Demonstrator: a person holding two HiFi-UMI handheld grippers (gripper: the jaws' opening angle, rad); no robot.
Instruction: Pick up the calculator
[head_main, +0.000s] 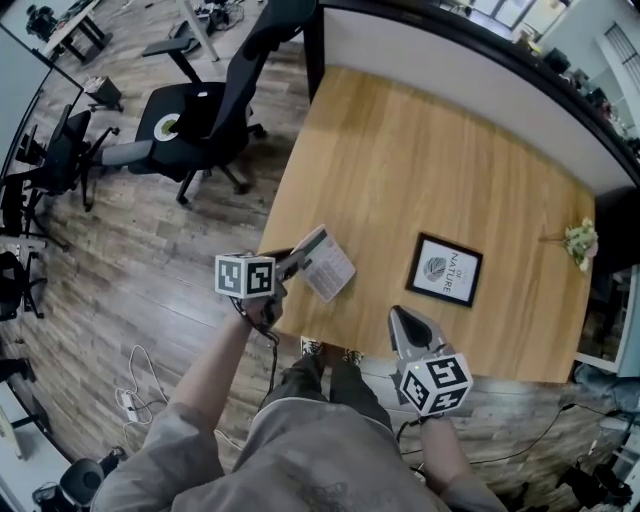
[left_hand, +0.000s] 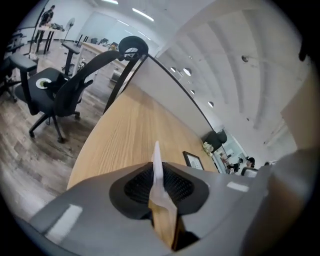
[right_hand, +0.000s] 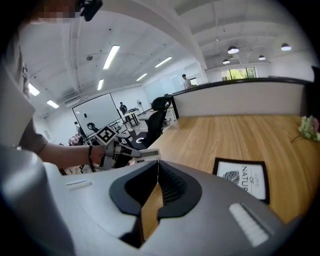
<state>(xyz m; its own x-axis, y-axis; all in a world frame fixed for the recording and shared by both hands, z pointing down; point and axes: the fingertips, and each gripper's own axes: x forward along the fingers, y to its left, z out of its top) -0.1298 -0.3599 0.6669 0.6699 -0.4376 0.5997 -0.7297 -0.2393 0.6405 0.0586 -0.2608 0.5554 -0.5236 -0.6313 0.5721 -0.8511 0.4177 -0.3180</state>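
Wooden table (head_main: 400, 160): far half open to passage. Obstacles: framed print (head_main: 445, 269) and calculator (head_main: 325, 262) near front edge, flower sprig (head_main: 580, 240) at right edge, partition (head_main: 480, 75) behind, office chair (head_main: 200, 120) off left side.

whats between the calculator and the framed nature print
Nothing. In the head view, only bare wooden tabletop lies between the calculator and the framed print.

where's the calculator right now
In the head view the calculator is at the near left edge of the table, clamped at one end in the left gripper, with the framed picture to its right.
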